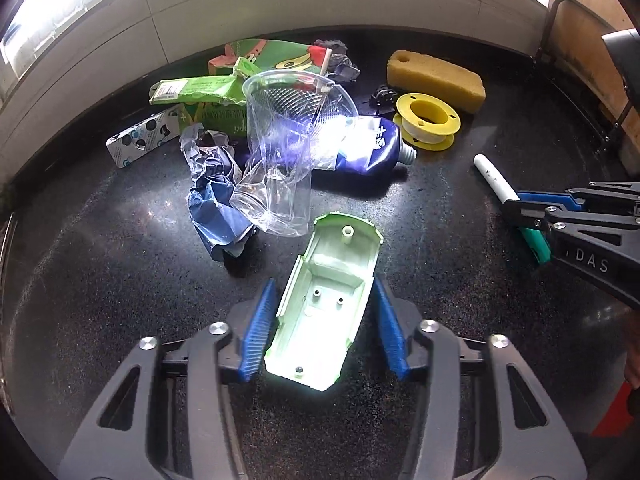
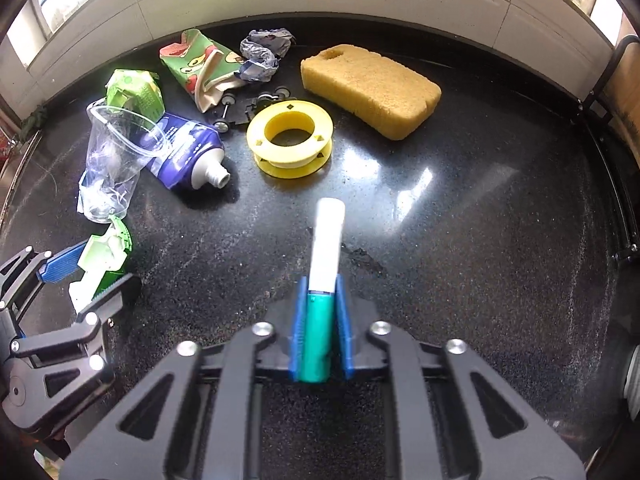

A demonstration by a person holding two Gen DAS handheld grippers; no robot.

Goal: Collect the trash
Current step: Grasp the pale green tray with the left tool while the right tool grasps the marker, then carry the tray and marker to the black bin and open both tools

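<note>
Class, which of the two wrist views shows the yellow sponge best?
The right wrist view: the yellow sponge lies whole and large, its pores and notched end clear. The left wrist view shows the sponge smaller, near the far edge, with the yellow spool in front of it.

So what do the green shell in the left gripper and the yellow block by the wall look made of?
Green toy car shell: looks like moulded hard plastic, slightly glossy, with screw posts and holes inside. Yellow sponge: porous foam, matte, its pitted open-cell surface showing; whether synthetic or natural I cannot tell.
</note>
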